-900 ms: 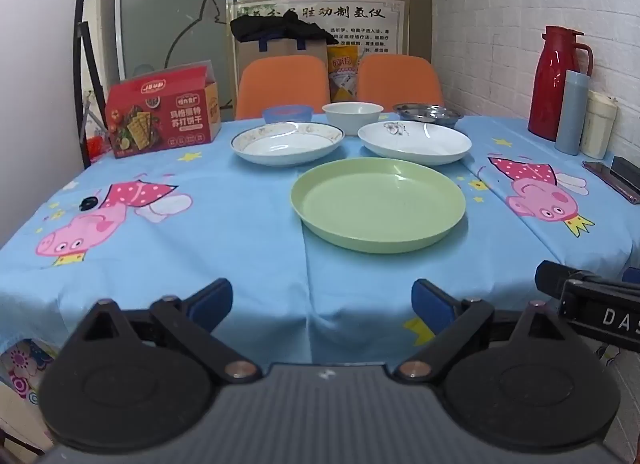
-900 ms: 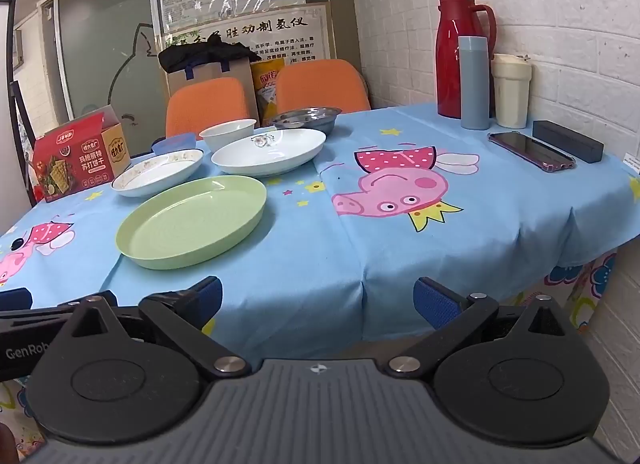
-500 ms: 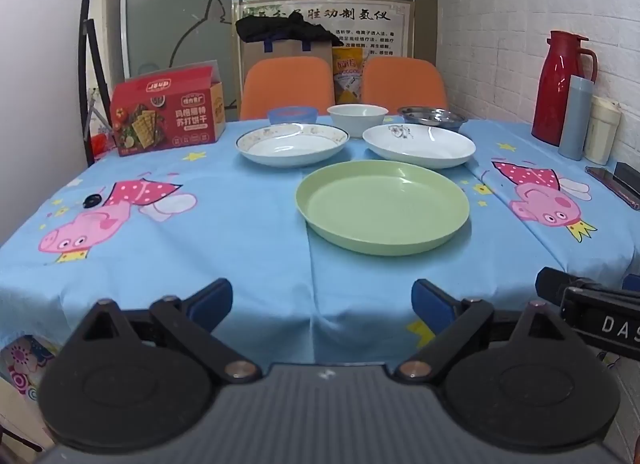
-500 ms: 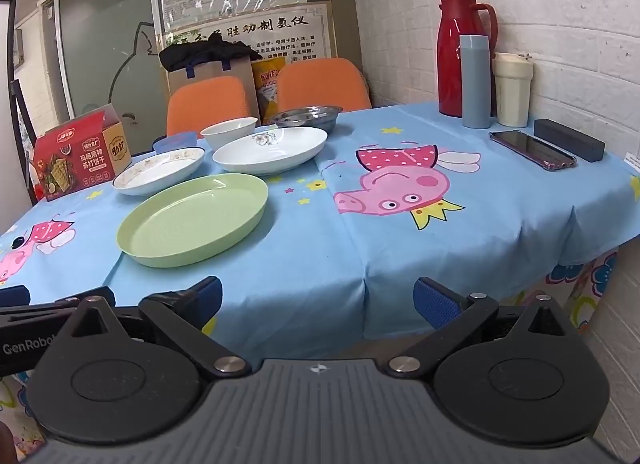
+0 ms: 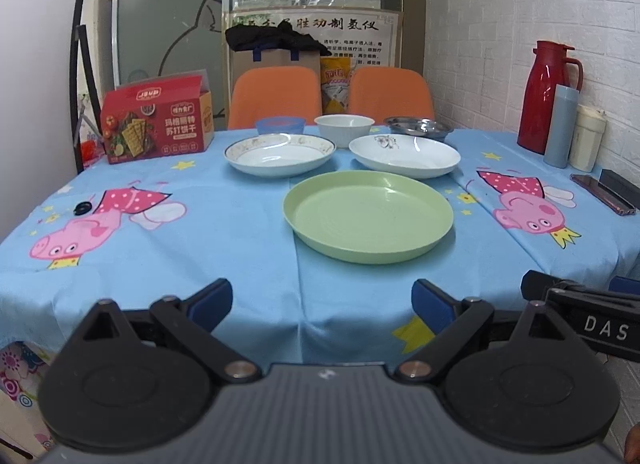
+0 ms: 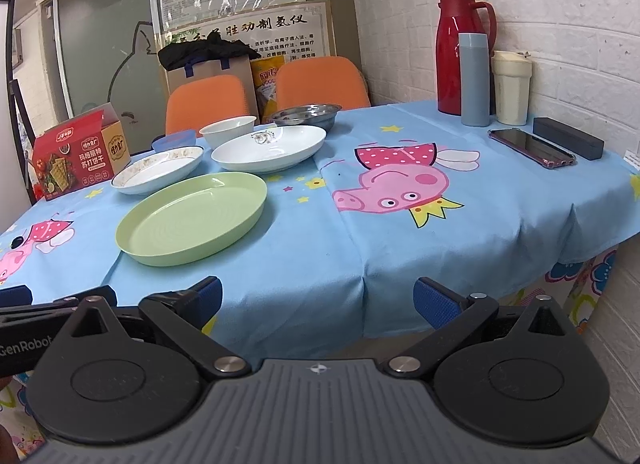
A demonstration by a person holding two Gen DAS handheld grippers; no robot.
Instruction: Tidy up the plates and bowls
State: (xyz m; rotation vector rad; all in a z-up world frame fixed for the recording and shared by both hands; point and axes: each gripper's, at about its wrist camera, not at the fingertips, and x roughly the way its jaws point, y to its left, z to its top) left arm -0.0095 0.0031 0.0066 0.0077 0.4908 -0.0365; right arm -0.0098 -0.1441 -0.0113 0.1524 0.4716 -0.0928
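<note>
A green plate [image 5: 368, 215] [image 6: 192, 217] lies on the blue tablecloth nearest me. Behind it are a gold-rimmed white plate [image 5: 279, 153] [image 6: 158, 169] and a white plate with a flower print [image 5: 404, 153] [image 6: 269, 147]. Further back stand a blue bowl [image 5: 281, 125], a white bowl [image 5: 344, 129] [image 6: 228, 131] and a steel dish [image 5: 418, 127] [image 6: 306, 115]. My left gripper [image 5: 322, 302] and right gripper [image 6: 316, 298] are both open and empty, held off the table's front edge.
A red cracker box [image 5: 156, 121] stands at the back left. A red thermos [image 6: 460, 51], blue bottle [image 6: 474, 79] and cream cup [image 6: 511, 87] stand by the brick wall, with a phone [image 6: 530, 147] and black case [image 6: 568, 137]. Two orange chairs [image 5: 276, 97] are behind.
The left wrist view has tilted up and shifted slightly; the table sits a little lower in view. The right gripper has barely moved. Both stay open.
</note>
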